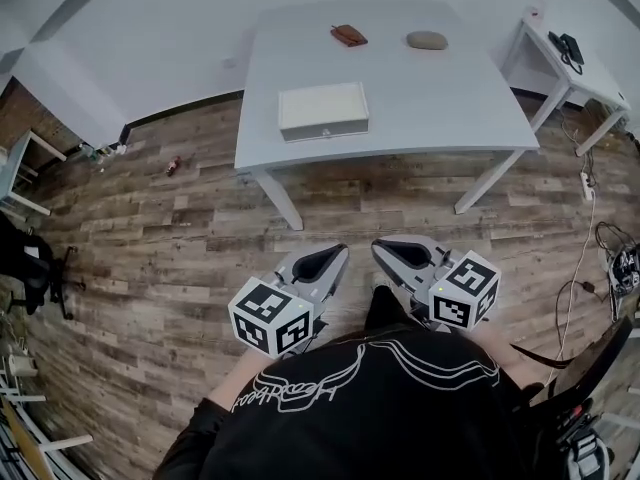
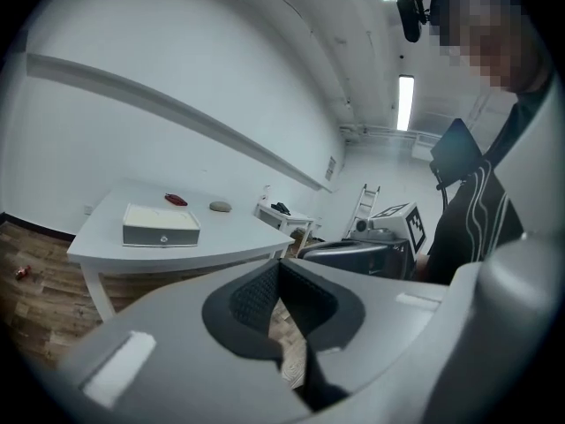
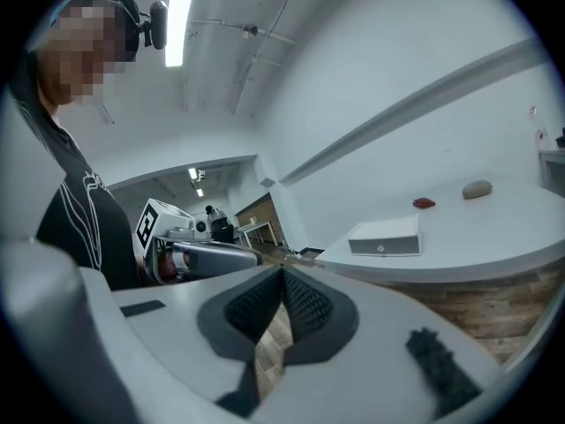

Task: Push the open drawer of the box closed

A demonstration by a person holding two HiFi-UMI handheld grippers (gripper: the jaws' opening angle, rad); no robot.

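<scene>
Facing one white box well ahead of the fingertips, resting near the front edge of the grey table, with its drawer front turned back toward them. Seeing clear tabletop all around it, and beyond it, by the far edge, one red item and one grey pebble-like lump. Hovering over bare wooden floor short of the table, holding two grippers side by side, left gripper and right gripper, each pressing its fingers together on nothing.
</scene>
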